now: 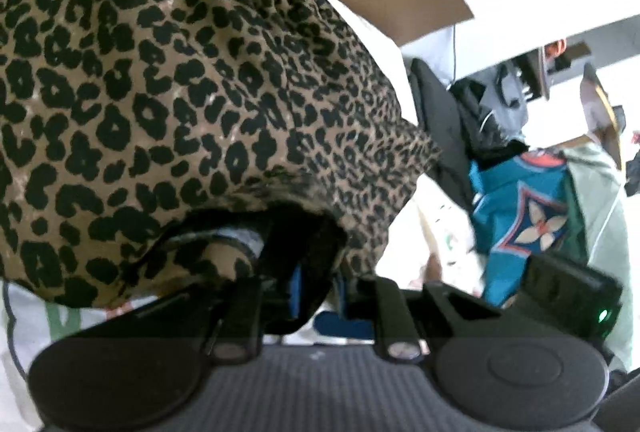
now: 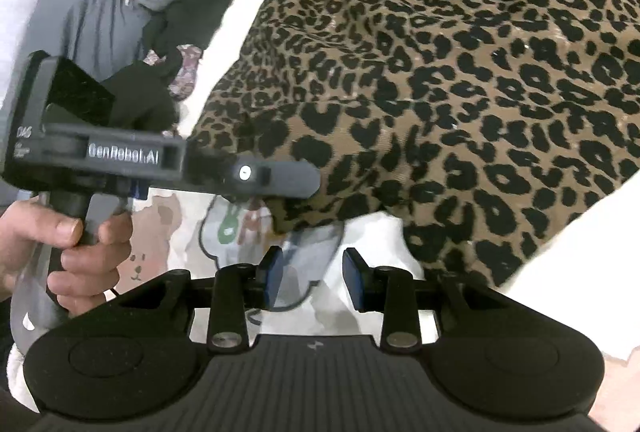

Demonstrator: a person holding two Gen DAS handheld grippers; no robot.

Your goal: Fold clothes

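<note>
Your leopard-print garment (image 2: 460, 79) lies spread over the white printed bed sheet (image 2: 168, 240). Your left gripper (image 1: 316, 284) has the garment's hem draped over its narrowly parted jaws; whether they pinch it, I cannot tell. Your right gripper (image 2: 314, 274) hangs open, empty, just beside the hem.

Black tongs (image 2: 313, 278), blue pads (image 2: 273, 278), white "GenRobot.AI" lettering, silver screws.
</note>
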